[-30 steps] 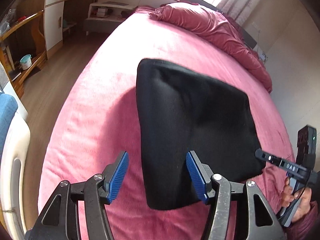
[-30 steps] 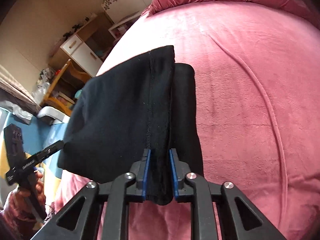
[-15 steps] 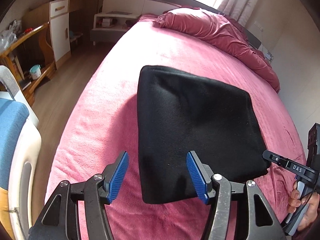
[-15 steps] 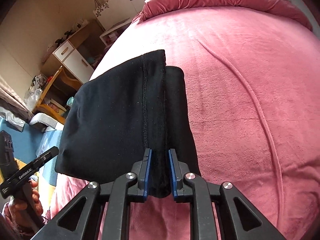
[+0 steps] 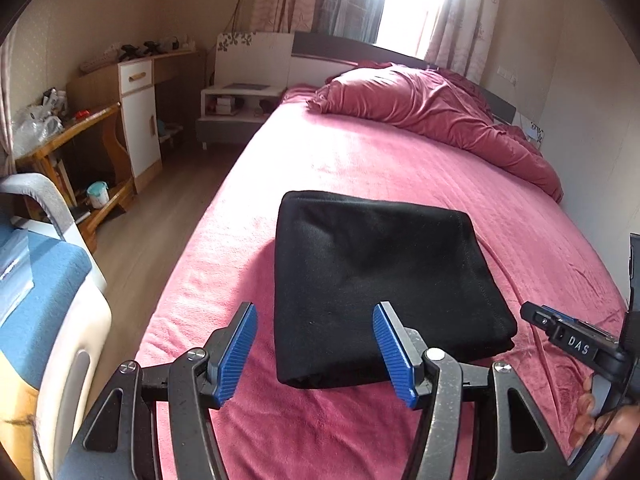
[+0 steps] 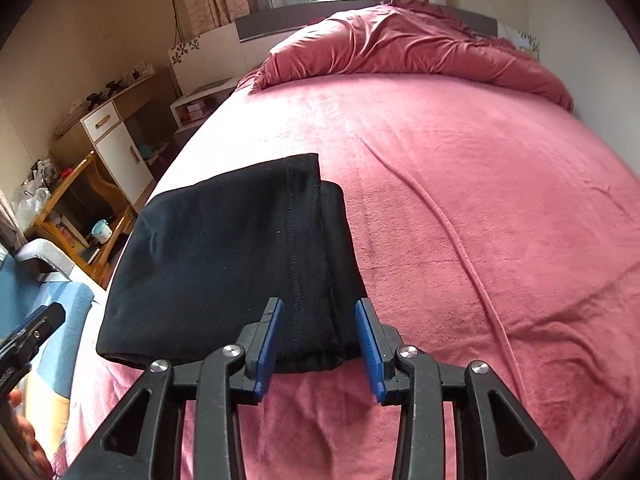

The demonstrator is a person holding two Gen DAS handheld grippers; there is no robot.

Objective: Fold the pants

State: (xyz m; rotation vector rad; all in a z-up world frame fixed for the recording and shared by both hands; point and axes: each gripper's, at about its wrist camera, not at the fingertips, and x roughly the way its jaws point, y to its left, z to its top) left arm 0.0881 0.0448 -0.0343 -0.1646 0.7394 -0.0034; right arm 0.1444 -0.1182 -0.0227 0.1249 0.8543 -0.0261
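**Both grippers clear of the folded black pants on the pink bed**

Right gripper [image 6: 320,344]: black two-finger frame with blue ribbed pads. Its jaws have just been opening and now stand partly apart. The near edge of the folded pants appears between the pads in the right wrist view, but neither pad presses on the cloth; the gripper sits above and in front of it. From the left wrist view, part of this gripper's body [image 5: 572,336] shows at the right edge, with fingers of the person's right hand [image 5: 600,424] wrapped around its handle.

Left gripper [image 5: 316,352]: same build. Its jaws stand wide apart with nothing between the pads. It hangs above the bed, in front of the near edge of the pants, not touching them. A portion of it [image 6: 24,336] shows at the left edge of the right wrist view.

Folded black fabric pants [image 5: 380,280]: a roughly square, multi-layer bundle lying flat on the bed near its foot and toward its left side. A stitched seam runs along the top layer, and a lower layer protrudes on the right side in the right wrist view.

Pink fleece bed cover [image 6: 480,200]: a long raised crease runs across it, right of the pants.

Crumpled dark pink duvet [image 5: 432,120]: bunched at the head of the bed.

White and wood cabinet [image 5: 140,120]: stands against the left wall, beside a wooden desk [image 5: 64,136].
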